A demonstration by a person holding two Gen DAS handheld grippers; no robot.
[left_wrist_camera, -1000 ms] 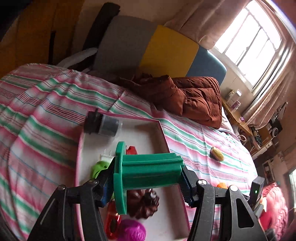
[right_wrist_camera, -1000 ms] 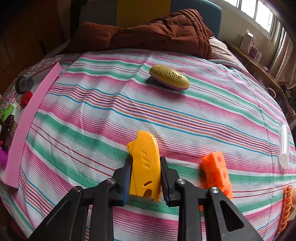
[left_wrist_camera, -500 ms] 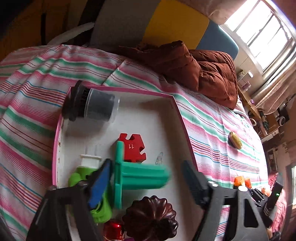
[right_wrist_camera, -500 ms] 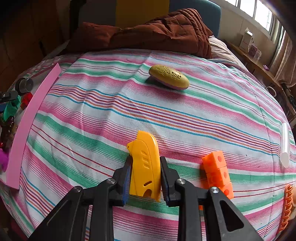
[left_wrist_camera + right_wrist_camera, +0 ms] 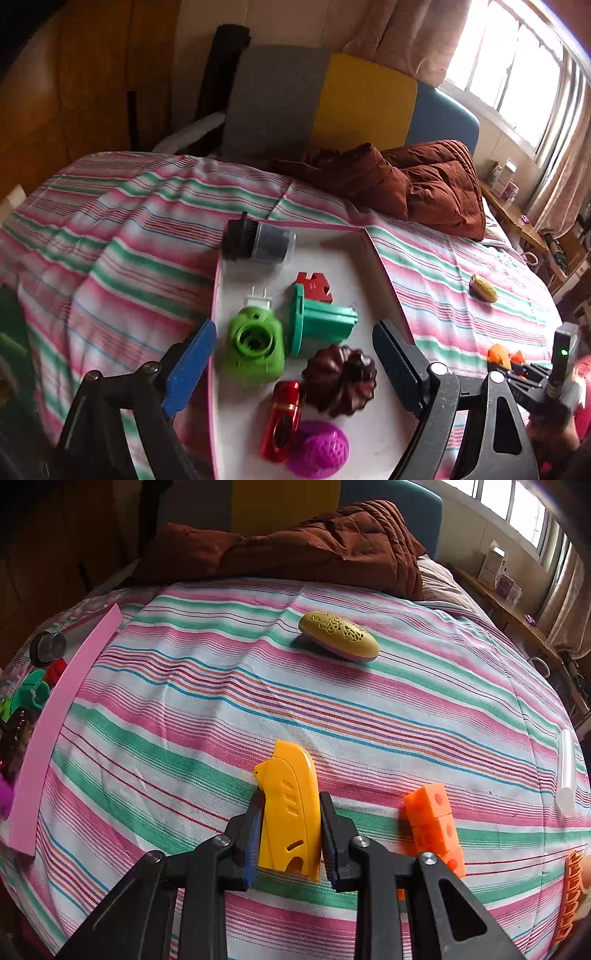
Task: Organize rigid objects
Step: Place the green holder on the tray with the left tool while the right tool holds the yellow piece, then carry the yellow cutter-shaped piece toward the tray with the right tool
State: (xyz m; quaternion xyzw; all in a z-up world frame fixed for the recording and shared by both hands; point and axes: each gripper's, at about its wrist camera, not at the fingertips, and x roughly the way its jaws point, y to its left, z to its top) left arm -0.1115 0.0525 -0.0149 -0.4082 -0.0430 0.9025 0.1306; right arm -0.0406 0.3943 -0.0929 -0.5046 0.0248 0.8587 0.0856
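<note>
The left gripper [image 5: 291, 343] is opening, its jaws wide over the tray [image 5: 380, 258], with nothing gripped. The green spool [image 5: 319, 323] lies on the tray. The right gripper [image 5: 290, 829] squeezes the yellow cutter [image 5: 290, 808] on the bed [image 5: 184, 709].

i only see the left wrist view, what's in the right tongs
observer: the right tongs are shut on a yellow plastic case, which points away across the striped bedspread.
operator: anything close beside it
observer: a stick of orange cubes lies just to its right, not touching it.
operator: what else is loose out there
observer: a clear tube lies near the bed's right edge.
</note>
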